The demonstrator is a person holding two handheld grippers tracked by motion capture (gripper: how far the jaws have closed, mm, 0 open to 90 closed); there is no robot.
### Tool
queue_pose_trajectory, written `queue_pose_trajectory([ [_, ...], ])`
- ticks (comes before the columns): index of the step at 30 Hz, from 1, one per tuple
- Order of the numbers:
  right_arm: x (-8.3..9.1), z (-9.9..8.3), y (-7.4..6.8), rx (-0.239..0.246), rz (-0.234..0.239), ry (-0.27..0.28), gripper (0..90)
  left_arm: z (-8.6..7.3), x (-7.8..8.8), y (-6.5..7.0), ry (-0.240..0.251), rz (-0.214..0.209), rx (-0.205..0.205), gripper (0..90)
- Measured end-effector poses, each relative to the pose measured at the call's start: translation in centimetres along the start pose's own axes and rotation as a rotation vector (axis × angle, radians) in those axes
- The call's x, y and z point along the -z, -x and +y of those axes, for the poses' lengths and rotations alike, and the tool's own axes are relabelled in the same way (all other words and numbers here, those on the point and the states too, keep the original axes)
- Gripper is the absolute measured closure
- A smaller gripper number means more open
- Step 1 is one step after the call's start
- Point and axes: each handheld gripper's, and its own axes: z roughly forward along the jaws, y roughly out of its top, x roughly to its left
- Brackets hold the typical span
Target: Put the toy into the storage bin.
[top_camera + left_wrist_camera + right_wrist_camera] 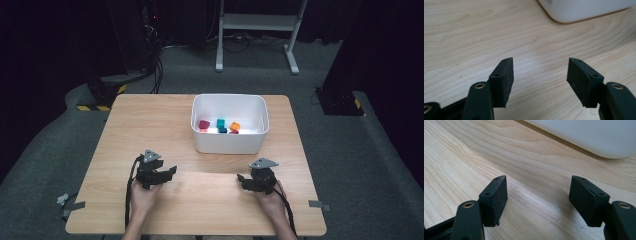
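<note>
Bin (229, 142) sits at the desk's (150, 120) far centre, long axis running left-right, with a magenta block (204, 124), teal block (221, 125) and orange block (234, 127) lined up along that axis on its floor. Left tool (167, 172) and right tool (243, 179) both rest low on the near desk with jaws apart and nothing between them, each pointing inward. Blocks lie ahead and between the two; my read is the left tool is nearer the magenta end, the right nearer the orange, and any pick means going up over the near wall.
</note>
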Motion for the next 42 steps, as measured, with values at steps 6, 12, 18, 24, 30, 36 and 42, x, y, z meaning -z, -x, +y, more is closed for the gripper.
queue_pose_trajectory([
  [6, 0.0, 0.0, 0.0, 0.0, -0.001, -0.001, 31.0, -0.8, -0.9, -0.2, -0.001, 0.031, -0.004, 38.2],
  [12, 0.0, 0.0, 0.0, 0.0, -0.001, -0.001, 31.1, -1.5, -1.7, -0.3, -0.005, 0.071, -0.014, 38.0],
  [18, 0.0, 0.0, 0.0, 0.0, 0.0, 0.0, 31.1, -2.3, -2.6, -0.4, -0.001, 0.116, -0.011, 36.4],
  [24, 0.0, 0.0, 0.0, 0.001, -0.001, -0.001, 31.0, -2.7, -3.0, -0.3, 0.026, 0.138, -0.037, 33.7],
  [30, 0.0, 0.0, 0.0, 0.001, -0.001, 0.0, 31.0, -2.6, -3.1, -0.2, 0.024, 0.134, -0.036, 31.0],
  [36, 0.0, 0.0, 0.0, 0.001, -0.001, 0.0, 31.0, -2.6, -3.1, -0.2, 0.021, 0.13, -0.04, 29.8],
  [42, 0.0, 0.0, 0.0, -0.002, -0.004, 0.0, 31.0, -2.6, -3.1, -0.2, 0.021, 0.129, -0.042, 29.4],
])
